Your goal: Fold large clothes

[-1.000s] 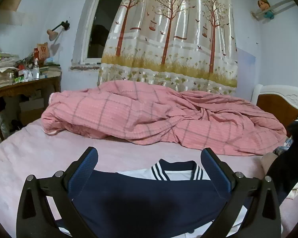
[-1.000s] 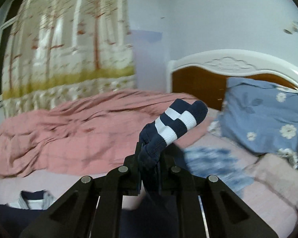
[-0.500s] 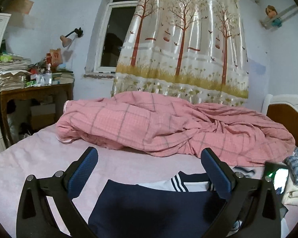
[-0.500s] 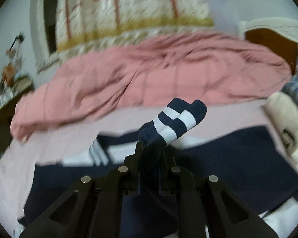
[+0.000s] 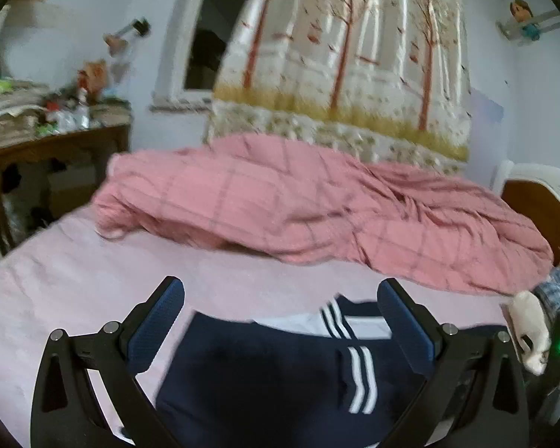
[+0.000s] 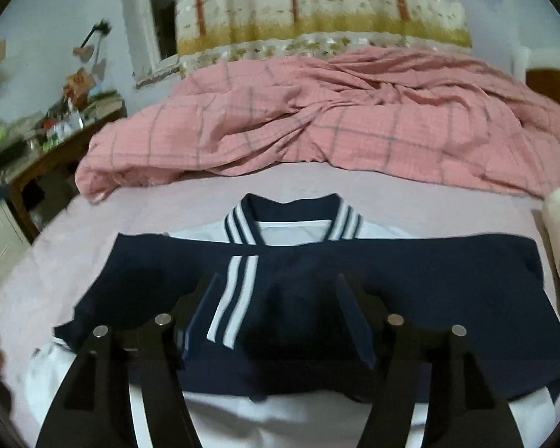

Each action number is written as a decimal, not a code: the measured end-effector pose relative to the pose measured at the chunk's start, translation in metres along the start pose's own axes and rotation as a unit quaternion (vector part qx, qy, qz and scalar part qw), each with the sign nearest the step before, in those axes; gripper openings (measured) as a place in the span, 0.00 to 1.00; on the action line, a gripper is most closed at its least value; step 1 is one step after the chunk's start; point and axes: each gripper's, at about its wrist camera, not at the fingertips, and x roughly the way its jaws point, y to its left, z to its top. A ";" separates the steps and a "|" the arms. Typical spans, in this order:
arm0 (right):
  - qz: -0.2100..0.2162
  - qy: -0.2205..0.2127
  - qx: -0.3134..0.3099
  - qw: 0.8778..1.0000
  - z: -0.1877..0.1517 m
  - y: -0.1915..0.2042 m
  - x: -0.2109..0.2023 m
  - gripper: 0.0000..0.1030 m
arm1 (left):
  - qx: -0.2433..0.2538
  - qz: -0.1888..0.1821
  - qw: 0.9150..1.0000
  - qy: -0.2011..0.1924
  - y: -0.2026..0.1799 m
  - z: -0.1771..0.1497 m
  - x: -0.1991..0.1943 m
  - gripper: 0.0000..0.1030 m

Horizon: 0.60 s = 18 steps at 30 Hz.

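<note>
Top laid out on the bed, quilt behind it

The top (image 6: 410, 291) lies flat on the bed (image 6: 168, 201), collar (image 6: 291, 216) toward the far side, both sleeves folded across its chest. Behind it a rumpled quilt (image 6: 336, 123) runs across the bed; behind that hangs a curtain (image 6: 317, 3). A cluttered desk (image 6: 52, 138) stands to the left, the headboard (image 5: 537, 201) to the right.

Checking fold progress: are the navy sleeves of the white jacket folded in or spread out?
Folded in. Both navy sleeves lie across the white jacket's chest, one striped cuff near the middle.
</note>
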 end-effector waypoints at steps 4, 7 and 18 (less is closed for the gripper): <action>-0.065 -0.031 0.029 0.997 0.007 -0.048 -0.035 0.64 | 0.005 -0.073 0.993 0.098 -0.023 -0.023 0.043 1.00; -0.111 -0.075 0.057 0.989 0.005 -0.093 -0.064 0.66 | -0.001 -0.121 0.976 0.183 -0.045 -0.055 0.086 1.00; -0.158 -0.123 0.212 0.957 -0.004 -0.240 -0.140 0.69 | 0.084 -0.088 0.974 0.193 -0.099 -0.109 0.115 0.07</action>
